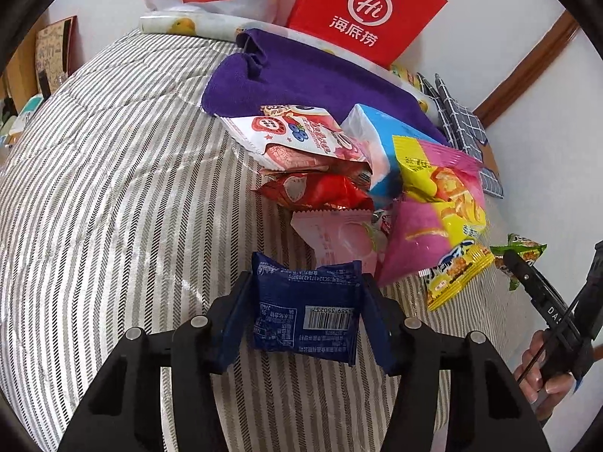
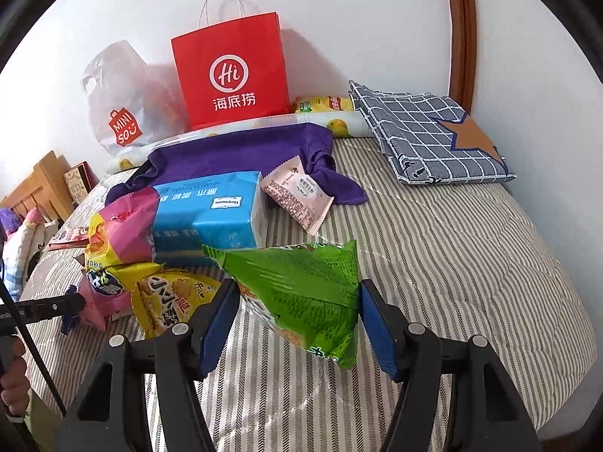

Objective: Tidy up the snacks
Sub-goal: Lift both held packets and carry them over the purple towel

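the left gripper [image 1: 306, 312] pinches a dark blue snack packet [image 1: 307, 309] between its two pads, barcode side up, just above the striped bedcover [image 1: 113, 188]. the right gripper [image 2: 299, 312] clamps a green snack bag [image 2: 305, 293], tilted, its pads pressing both sides. beyond them a heap of snacks lies on the bed: a pink and yellow bag [image 1: 433, 203], a red packet [image 1: 320, 188], a blue tissue pack [image 2: 211, 214] and a yellow packet [image 2: 169, 297]. a purple towel [image 1: 301, 79] lies behind, and a red paper bag [image 2: 230, 75] stands against the wall.
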`<move>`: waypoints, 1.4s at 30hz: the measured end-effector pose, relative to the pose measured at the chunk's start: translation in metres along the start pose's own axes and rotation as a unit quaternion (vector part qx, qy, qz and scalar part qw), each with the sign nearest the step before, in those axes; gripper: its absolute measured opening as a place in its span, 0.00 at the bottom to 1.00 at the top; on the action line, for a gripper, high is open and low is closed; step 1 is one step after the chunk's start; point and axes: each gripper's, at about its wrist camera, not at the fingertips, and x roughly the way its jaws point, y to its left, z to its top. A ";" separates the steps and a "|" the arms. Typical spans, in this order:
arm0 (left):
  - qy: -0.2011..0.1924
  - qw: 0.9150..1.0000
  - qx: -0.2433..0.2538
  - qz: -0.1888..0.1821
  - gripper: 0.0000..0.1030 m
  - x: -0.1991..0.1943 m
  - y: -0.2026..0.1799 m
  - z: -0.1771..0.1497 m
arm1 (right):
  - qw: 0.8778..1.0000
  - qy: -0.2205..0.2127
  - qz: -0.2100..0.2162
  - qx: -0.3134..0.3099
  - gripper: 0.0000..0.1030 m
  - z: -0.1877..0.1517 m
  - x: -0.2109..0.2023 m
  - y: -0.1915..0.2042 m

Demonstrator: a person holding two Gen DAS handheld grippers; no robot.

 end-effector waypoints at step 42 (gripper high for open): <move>-0.041 0.994 0.094 -0.039 0.53 -0.050 -0.111 0.130 | 0.995 -0.076 0.031 -0.061 0.61 0.139 -0.036 0.055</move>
